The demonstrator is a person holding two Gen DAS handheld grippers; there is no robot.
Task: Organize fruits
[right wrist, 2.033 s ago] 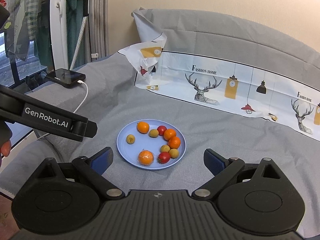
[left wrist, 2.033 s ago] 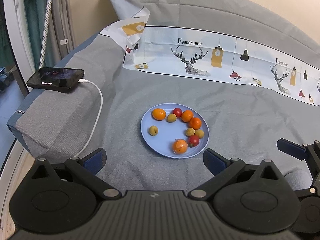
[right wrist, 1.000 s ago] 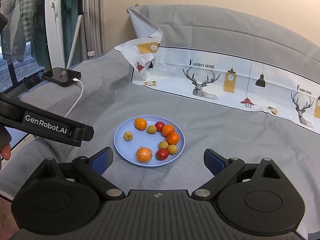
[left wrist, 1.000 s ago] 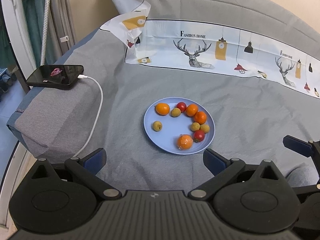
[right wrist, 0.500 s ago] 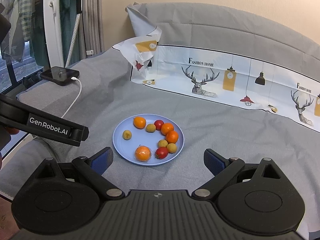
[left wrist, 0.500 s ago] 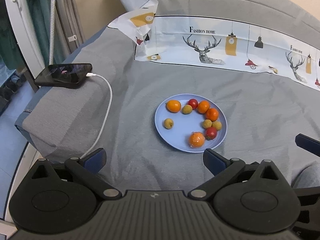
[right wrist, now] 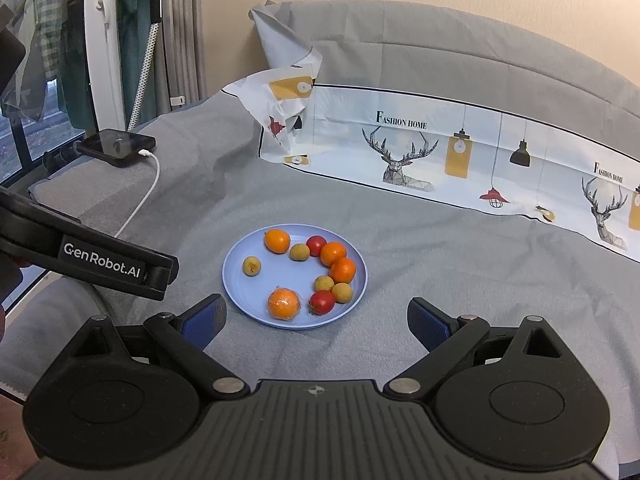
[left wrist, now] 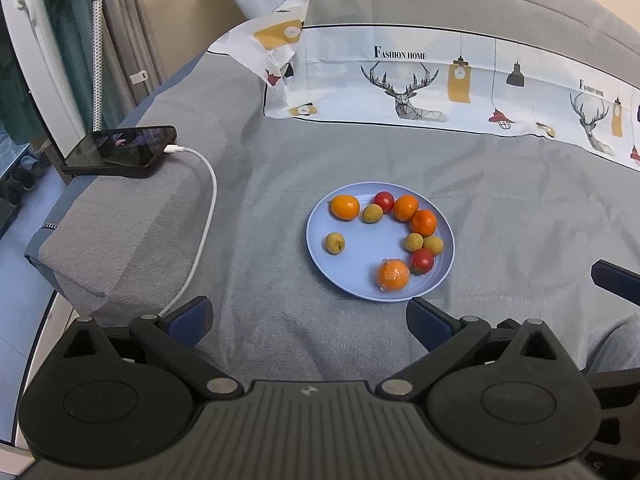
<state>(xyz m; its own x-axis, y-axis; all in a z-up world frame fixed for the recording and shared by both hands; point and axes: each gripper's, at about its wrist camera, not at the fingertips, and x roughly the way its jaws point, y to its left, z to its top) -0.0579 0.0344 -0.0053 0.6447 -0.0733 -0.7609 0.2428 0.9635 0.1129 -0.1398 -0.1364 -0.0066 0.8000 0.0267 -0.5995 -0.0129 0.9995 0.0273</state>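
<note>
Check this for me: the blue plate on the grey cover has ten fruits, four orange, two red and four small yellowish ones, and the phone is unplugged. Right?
Not quite. The phone is plugged in: the left wrist view shows a white cable running from its end down across the grey cover. The rest holds: the blue plate carries ten fruits, four orange, two red and four small yellowish ones.

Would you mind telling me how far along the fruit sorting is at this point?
Nothing looks sorted yet: oranges, red tomatoes and small yellow-brown fruits lie mixed on the blue plate. Nothing is in hand; the left gripper and right gripper are both open and empty, short of the plate. Grouping the fruit by kind is all still left.
</note>
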